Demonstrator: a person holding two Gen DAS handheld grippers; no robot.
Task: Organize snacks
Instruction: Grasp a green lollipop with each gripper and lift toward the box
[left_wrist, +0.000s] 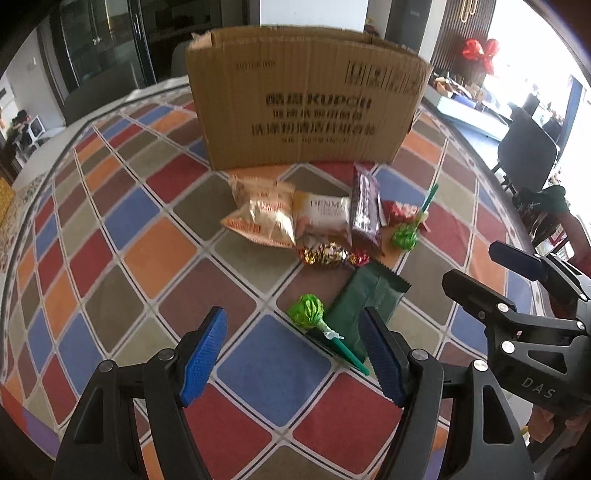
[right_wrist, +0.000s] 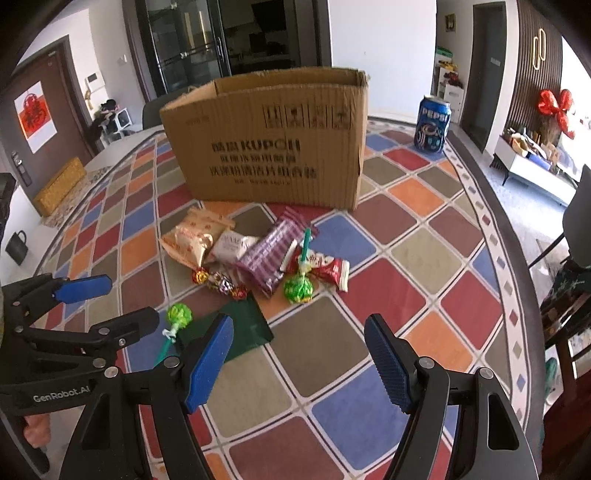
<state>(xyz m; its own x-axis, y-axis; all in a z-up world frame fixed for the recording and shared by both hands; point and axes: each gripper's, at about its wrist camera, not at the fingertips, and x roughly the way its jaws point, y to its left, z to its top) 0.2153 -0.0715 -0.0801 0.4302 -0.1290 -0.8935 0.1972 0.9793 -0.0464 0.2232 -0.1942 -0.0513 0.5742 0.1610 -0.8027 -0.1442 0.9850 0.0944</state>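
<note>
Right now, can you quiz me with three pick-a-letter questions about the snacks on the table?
1. Where is the can? A in the box B right of the box C on the floor
2. How many green lollipops? A one B two C four
3. The left gripper jaws are: A open B shut C holding a bag

Answers: 1 B, it stands on the table beside the box's right end. 2 B, one near the left gripper, one by the red packet. 3 A, wide apart, nothing between them.
</note>
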